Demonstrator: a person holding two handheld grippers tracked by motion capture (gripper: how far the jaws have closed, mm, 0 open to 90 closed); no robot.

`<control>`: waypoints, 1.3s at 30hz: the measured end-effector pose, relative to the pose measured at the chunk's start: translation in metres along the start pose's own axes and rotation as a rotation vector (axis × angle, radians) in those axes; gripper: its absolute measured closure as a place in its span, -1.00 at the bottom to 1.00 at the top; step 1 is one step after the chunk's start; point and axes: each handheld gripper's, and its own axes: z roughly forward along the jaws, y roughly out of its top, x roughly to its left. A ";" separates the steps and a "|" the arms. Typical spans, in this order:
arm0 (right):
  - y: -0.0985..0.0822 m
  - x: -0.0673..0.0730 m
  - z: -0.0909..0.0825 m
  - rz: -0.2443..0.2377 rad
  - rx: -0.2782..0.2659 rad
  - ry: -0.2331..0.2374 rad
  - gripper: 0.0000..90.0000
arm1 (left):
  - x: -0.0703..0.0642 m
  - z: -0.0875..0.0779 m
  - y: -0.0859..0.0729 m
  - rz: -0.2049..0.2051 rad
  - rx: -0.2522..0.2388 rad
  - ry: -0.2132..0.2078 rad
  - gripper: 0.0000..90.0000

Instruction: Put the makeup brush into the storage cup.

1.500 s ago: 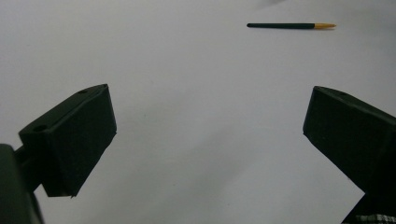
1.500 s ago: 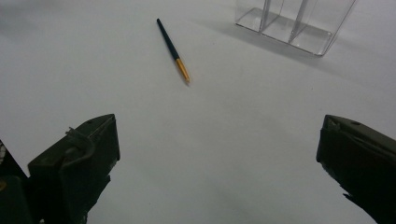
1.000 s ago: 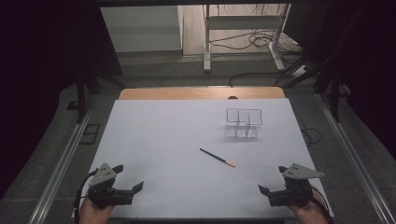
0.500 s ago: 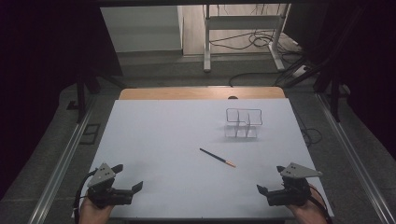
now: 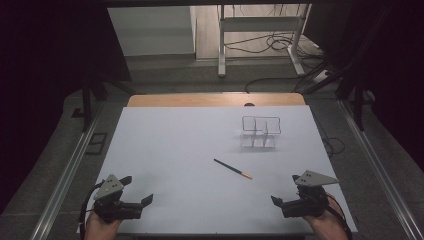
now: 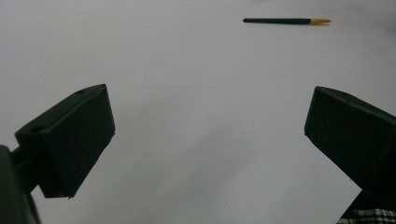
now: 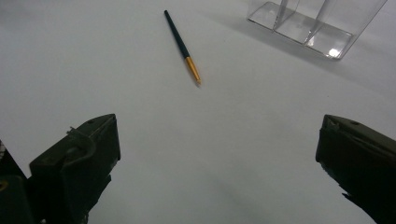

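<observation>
High view: right gripper drawn back from pen

A lab or test room set up for recording, not a home. A plain white worktop stands alone on grey carpeted floor, with metal rails running along its left and right sides. Black curtains close off both sides. At the far end, loose cables lie on the floor around the legs of a metal-framed table.
</observation>
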 end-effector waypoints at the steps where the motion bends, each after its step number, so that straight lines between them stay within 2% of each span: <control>1: 0.001 0.000 0.000 0.004 0.004 0.000 -1.00 | 0.000 0.000 0.000 0.000 0.000 0.000 -0.96; 10: 0.005 -0.003 0.006 -0.002 0.028 0.006 -1.00 | 0.001 0.000 0.000 -0.010 0.001 0.000 -0.96; 24: 0.018 -0.004 0.017 -0.017 0.054 0.039 -1.00 | 0.002 0.001 0.000 -0.018 0.003 0.001 -0.96; 27: 0.021 -0.005 0.019 -0.007 0.062 0.049 -1.00 | 0.003 0.000 -0.001 -0.022 -0.002 0.000 -0.96; 39: 0.030 -0.006 0.029 -0.039 0.116 0.039 -1.00 | 0.003 0.000 -0.001 -0.025 -0.003 -0.002 -0.96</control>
